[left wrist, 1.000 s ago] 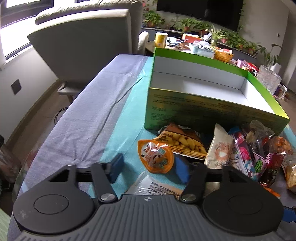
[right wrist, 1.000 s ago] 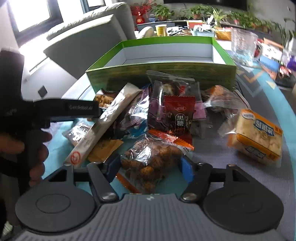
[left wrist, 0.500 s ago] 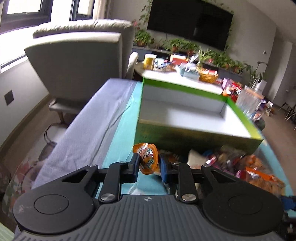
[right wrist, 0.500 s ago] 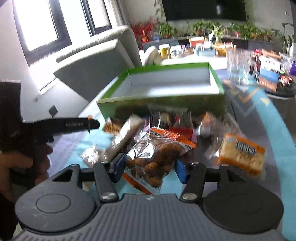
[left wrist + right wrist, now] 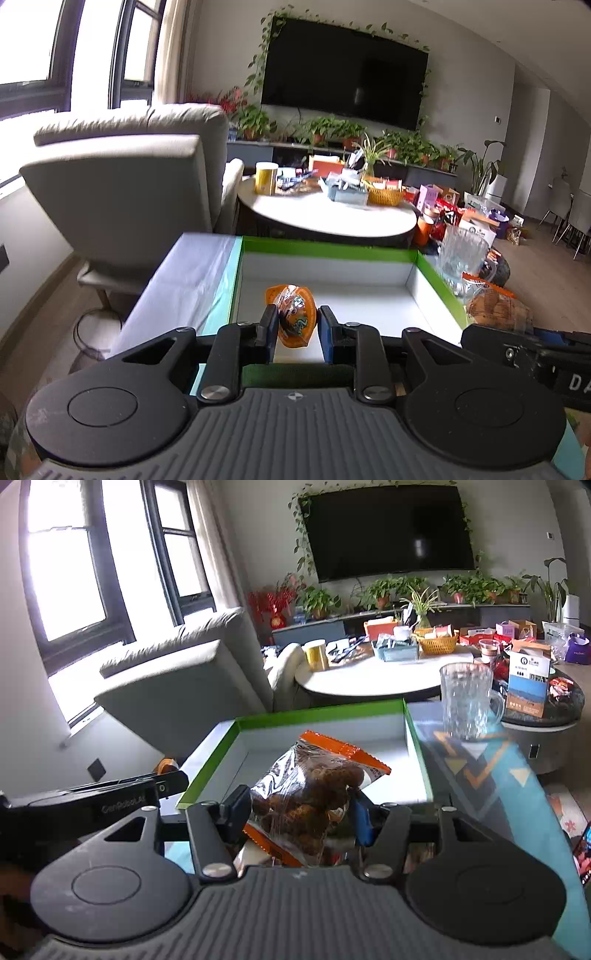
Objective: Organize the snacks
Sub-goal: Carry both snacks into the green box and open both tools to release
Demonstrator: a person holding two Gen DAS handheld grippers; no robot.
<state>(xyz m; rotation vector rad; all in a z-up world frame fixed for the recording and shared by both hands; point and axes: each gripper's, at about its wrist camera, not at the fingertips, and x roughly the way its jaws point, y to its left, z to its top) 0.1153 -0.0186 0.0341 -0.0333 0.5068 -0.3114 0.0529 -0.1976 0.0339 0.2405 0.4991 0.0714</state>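
Left tongs (image 5: pixel 296 325) clamp a light orange jelly cup (image 5: pixel 293 314), right tongs (image 5: pixel 299 814) a crinkly, slippery snack bag (image 5: pixel 314 794), both likely crushable, above the green box (image 5: pixel 332 710).

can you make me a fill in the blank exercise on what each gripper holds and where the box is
1. The left gripper is shut on a small ____ jelly cup.
2. The right gripper is shut on a clear bag of ____ round snacks.
3. The open cardboard box has a ____ rim and a white inside.

Missing words: orange; brown; green
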